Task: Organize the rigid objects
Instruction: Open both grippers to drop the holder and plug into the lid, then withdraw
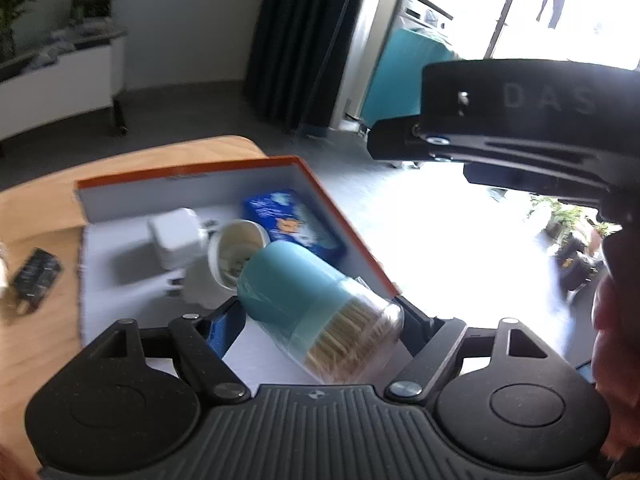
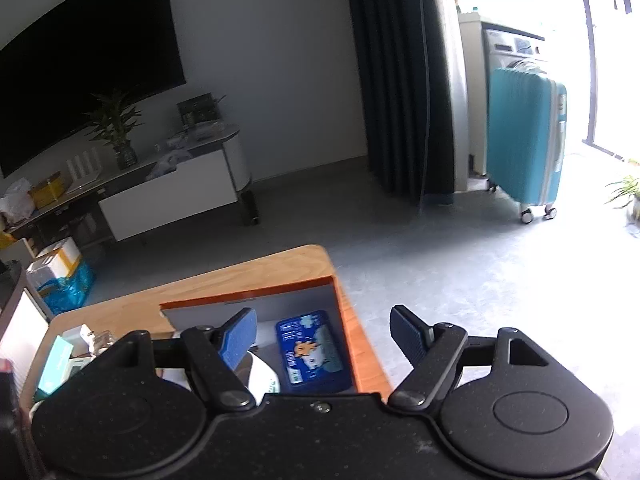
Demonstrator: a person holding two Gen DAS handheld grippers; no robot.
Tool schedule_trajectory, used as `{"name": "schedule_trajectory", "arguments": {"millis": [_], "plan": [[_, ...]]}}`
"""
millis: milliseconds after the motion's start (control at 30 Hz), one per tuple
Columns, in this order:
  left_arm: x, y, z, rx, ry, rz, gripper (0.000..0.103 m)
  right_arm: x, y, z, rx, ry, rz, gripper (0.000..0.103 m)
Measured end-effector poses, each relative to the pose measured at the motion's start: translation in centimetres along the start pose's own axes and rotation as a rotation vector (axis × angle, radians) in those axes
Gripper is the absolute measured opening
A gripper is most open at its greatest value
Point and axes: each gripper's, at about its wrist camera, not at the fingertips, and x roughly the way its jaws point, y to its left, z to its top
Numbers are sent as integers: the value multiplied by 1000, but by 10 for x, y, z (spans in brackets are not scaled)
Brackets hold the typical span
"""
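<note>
You held the left gripper low over the near end of the orange-edged box, with its two fingers clamped on one toothpick jar. The jar was lying on its side between the blue pads, teal part pointing into the box and clear end with the toothpicks pointing back to the camera. I think you gripped it across the body like this so that it could go down into the free space at the near end of the box without rolling.

Inside the box, just beyond the jar, there was one white cup, tipped so its mouth faced you, touching or almost touching the jar. Left of the cup in the box stood one white cube-shaped plug. Beyond the cup, along the right wall of the box, lay one blue tin, flat. So the box held three things, and the jar seemed to be the fourth.

You kept the right gripper above the near right part of the box, its fingers wide apart and holding nothing, probably waiting for the next object.

Left of the box, on the wooden table, was one dark flat object, too blurred to name. In the right wrist view some more small boxes were left of the orange-edged box; I could not count them well
</note>
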Motion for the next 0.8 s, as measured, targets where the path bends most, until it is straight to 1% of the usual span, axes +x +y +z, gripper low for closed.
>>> {"name": "schedule_trajectory", "arguments": {"millis": [67, 100, 233, 433, 633, 800], "plan": [[-2, -3, 2, -2, -14, -5, 94, -4, -2, 0, -7, 4, -3, 89], [-5, -5, 2, 3, -28, 7, 95, -7, -3, 0, -8, 2, -4, 89], [-18, -4, 2, 20, -46, 48, 95, -12, -3, -2, -11, 0, -1, 89], [-41, 15, 1, 13, -47, 178, 96, -15, 8, -9, -29, 5, 10, 90], [-69, 43, -9, -36, -39, 301, 96, -17, 27, -18, -55, 29, 40, 91], [-93, 63, -18, -94, -45, 350, 96, -15, 48, -27, -84, 60, 66, 92]]}}
